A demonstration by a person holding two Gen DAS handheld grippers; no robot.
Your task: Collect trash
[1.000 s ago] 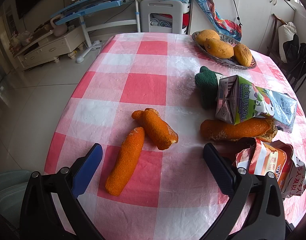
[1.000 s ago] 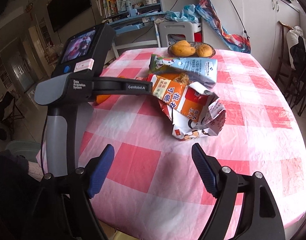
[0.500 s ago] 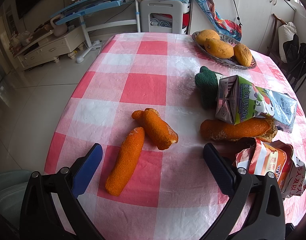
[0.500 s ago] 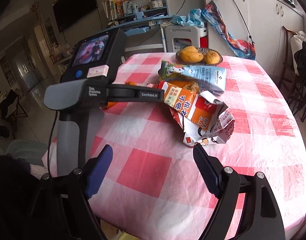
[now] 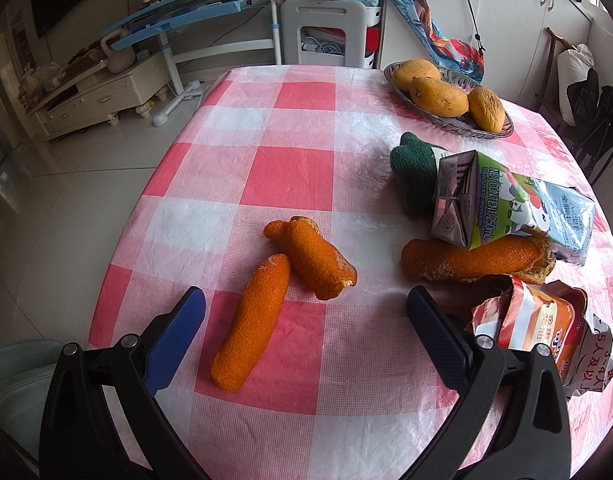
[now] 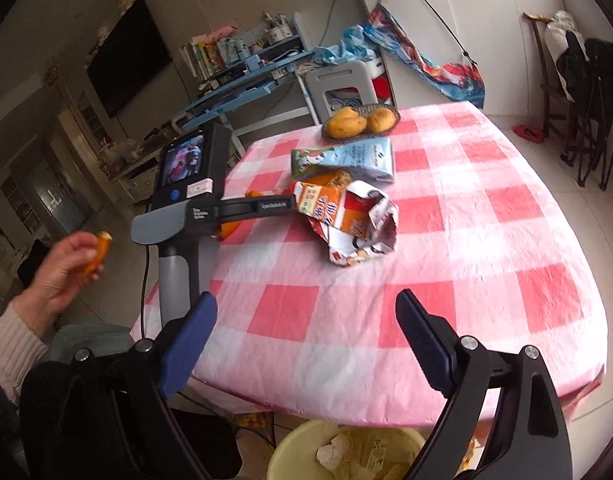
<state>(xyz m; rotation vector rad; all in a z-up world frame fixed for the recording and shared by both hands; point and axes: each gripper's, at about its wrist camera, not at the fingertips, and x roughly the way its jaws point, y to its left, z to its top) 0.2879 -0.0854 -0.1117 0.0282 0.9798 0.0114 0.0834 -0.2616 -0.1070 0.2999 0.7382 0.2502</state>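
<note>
A round tabletop (image 5: 290, 168) under a pink-and-white checked cloth carries the trash, and below its near edge stands a yellow bin (image 6: 346, 452) with crumpled paper in it. The right hand-held gripper (image 6: 306, 334) hangs above that edge, its jaws opening with nothing between them. The left hand-held gripper (image 5: 306, 320) sits over the tabletop, jaws wide apart and empty, with a long orange peel (image 5: 252, 320) lying between the fingers. A flattened milk carton (image 5: 510, 204) rests on another peel (image 5: 474, 260), near a torn red-and-orange wrapper (image 6: 346, 216). A second short peel (image 5: 310, 256) touches the long one. A bare hand (image 6: 66, 264) at the left holds a small orange piece (image 6: 100, 252)
</note>
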